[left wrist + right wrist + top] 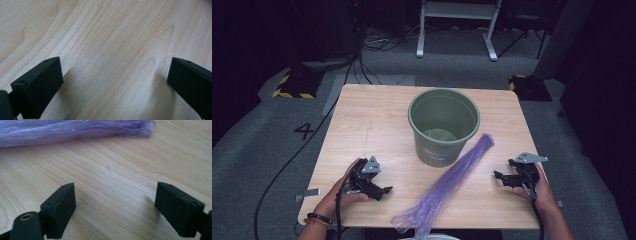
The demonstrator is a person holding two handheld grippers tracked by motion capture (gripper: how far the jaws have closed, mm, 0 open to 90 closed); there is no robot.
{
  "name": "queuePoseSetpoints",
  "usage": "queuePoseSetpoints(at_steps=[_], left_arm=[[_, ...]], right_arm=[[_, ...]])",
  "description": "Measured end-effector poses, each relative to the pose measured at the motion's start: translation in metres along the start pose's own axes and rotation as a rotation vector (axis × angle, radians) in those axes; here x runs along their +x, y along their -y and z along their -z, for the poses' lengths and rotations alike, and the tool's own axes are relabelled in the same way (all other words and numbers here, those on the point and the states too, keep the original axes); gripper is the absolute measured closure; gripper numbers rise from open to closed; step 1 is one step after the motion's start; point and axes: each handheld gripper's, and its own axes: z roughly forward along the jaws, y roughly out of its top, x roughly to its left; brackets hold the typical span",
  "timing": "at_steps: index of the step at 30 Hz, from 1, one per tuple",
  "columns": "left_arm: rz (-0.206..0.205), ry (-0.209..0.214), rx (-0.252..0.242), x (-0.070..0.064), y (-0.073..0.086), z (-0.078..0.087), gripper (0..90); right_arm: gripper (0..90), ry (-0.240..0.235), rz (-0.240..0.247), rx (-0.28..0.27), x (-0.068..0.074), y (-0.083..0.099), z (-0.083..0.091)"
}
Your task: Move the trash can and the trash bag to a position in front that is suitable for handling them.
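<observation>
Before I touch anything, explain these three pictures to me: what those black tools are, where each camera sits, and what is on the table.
A person holds a two-jaw tool in each hand: the left gripper and the right gripper. The wide picture comes from a camera above the wooden table. The other two come from cameras riding on each gripper, looking along its black jaws. On the table stand a green bucket and, beside it, a long folded purple plastic bag. Both grippers are open and hold nothing; the right one faces the bag.
</observation>
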Motion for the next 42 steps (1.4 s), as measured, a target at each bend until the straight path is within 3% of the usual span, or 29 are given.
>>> queuePoseSetpoints(at_steps=[8, 13, 28, 33, 42], left_arm=[[0.000, -0.002, 0.000, 0.000, 0.000, 0.000, 0.0], [0.000, -0.002, -0.001, 0.000, 0.000, 0.000, 0.0], [0.001, -0.003, 0.000, 0.000, 0.000, 0.000, 0.0], [0.002, -0.003, 0.002, 0.000, 0.000, 0.000, 0.0], [0.000, -0.001, 0.000, 0.000, 0.000, 0.000, 0.0]], right_arm=[[15.8, 0.004, 0.011, -0.087, 0.000, -0.009, 0.013], [16.0, -0.008, 0.016, -0.101, 0.003, -0.016, 0.013], [16.2, -0.048, 0.112, -0.136, 0.025, -0.051, 0.005], [17.6, -0.040, 0.122, -0.149, 0.028, -0.059, 0.003], [18.4, -0.081, 0.148, -0.172, 0.040, -0.078, -0.009]])
